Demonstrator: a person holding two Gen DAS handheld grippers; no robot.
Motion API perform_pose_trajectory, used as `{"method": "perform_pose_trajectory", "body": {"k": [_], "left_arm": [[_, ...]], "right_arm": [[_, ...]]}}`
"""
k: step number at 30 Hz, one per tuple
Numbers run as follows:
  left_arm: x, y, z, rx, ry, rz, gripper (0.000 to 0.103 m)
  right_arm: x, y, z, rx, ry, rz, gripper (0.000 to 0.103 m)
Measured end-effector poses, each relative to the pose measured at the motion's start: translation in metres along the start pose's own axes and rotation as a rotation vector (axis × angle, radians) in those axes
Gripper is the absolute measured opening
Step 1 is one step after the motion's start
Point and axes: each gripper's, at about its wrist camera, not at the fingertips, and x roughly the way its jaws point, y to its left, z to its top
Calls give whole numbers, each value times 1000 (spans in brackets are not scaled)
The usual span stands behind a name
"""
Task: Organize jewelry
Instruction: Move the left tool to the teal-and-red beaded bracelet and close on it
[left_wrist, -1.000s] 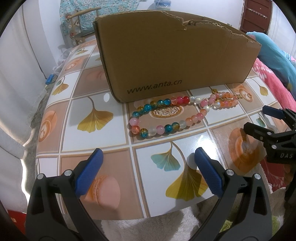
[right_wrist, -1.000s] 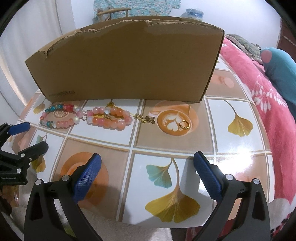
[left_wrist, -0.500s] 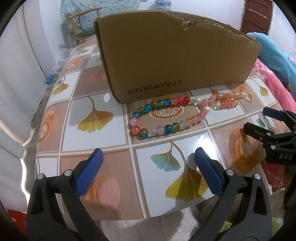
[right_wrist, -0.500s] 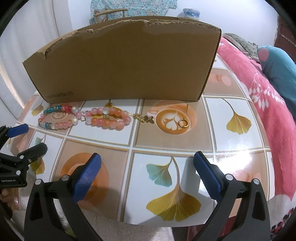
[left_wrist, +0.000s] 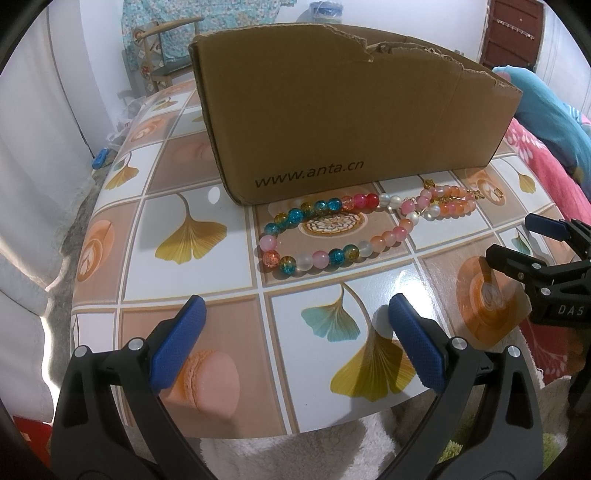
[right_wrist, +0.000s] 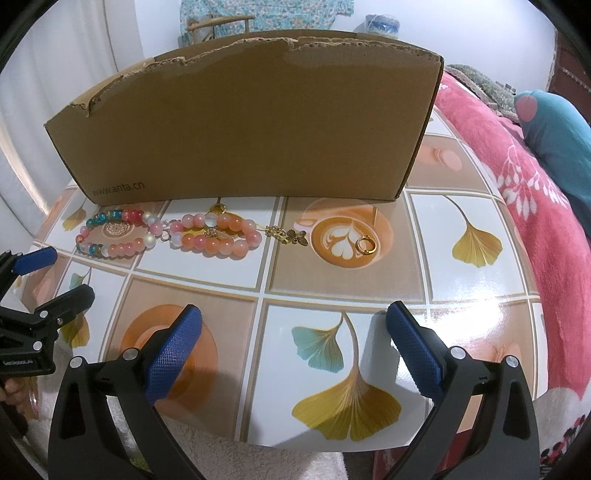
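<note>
A multicoloured bead bracelet (left_wrist: 336, 256) (right_wrist: 110, 248) lies on the table in front of a cardboard box (left_wrist: 351, 122) (right_wrist: 251, 122). To its right an orange-pink bead bracelet (left_wrist: 448, 207) (right_wrist: 221, 246) touches it. Further right lie a gold butterfly chain (right_wrist: 291, 236) and a small gold ring (right_wrist: 365, 246). My left gripper (left_wrist: 295, 310) (right_wrist: 62, 275) hovers open at the table's front edge, short of the multicoloured bracelet. My right gripper (right_wrist: 294, 314) (left_wrist: 517, 238) is open and holds nothing, near the front edge before the chain and ring.
The table (left_wrist: 184, 280) (right_wrist: 461, 280) has a glossy cloth with ginkgo leaf tiles. A bed with a pink blanket (right_wrist: 535, 192) and a teal pillow (left_wrist: 546, 110) runs along the right. A wooden chair (left_wrist: 166, 48) stands behind the box.
Both grippers stay open and almost still. The right wrist view drifts very slightly. The jewelry has not moved.
</note>
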Motion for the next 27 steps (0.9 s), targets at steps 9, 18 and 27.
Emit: {"method": "perform_pose_trajectory", "body": {"k": [9,18,27], "left_arm": [[-30,14,2,-36,-142,-41,95],[-45,34,11,-97,-221,-59,74],[-3,39,22,-119,-75,-94,37]], "right_arm": [[-31,-20,7,97,-116,153,89],[-25,2,15,145,-75,401,55],[-14,29,31,149,-32,472,31]]}}
